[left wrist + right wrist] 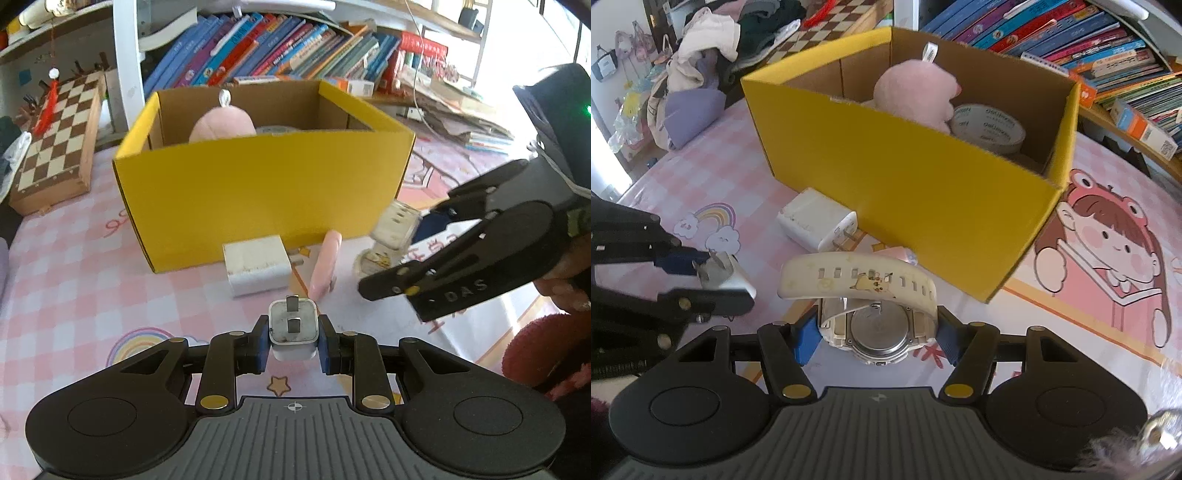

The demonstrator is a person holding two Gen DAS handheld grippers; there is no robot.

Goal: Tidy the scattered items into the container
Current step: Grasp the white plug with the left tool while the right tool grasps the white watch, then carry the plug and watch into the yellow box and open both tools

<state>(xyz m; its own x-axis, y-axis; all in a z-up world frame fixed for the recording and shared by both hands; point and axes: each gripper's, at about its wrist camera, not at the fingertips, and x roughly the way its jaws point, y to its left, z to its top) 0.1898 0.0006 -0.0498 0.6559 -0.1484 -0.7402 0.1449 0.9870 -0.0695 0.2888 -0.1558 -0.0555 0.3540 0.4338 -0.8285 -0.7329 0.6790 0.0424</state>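
Observation:
A yellow cardboard box point(258, 192) stands on the table and holds a pink plush toy point(916, 92) and a roll of tape point(988, 127). My left gripper point(293, 341) is shut on a small white plug adapter point(293, 332), prongs facing forward, in front of the box. My right gripper point(875, 338) is shut on a white wristwatch point(871, 317) with a cartoon strap, also in front of the box. The right gripper also shows in the left wrist view point(399, 251). A larger white charger point(256, 264) and a pink stick-shaped item point(325, 266) lie against the box's front.
A pink checked tablecloth point(74, 266) covers the table. A chessboard box point(59, 144) leans at the left. Books point(277, 48) fill the shelf behind. Clothes point(713, 44) are piled at the far left in the right wrist view.

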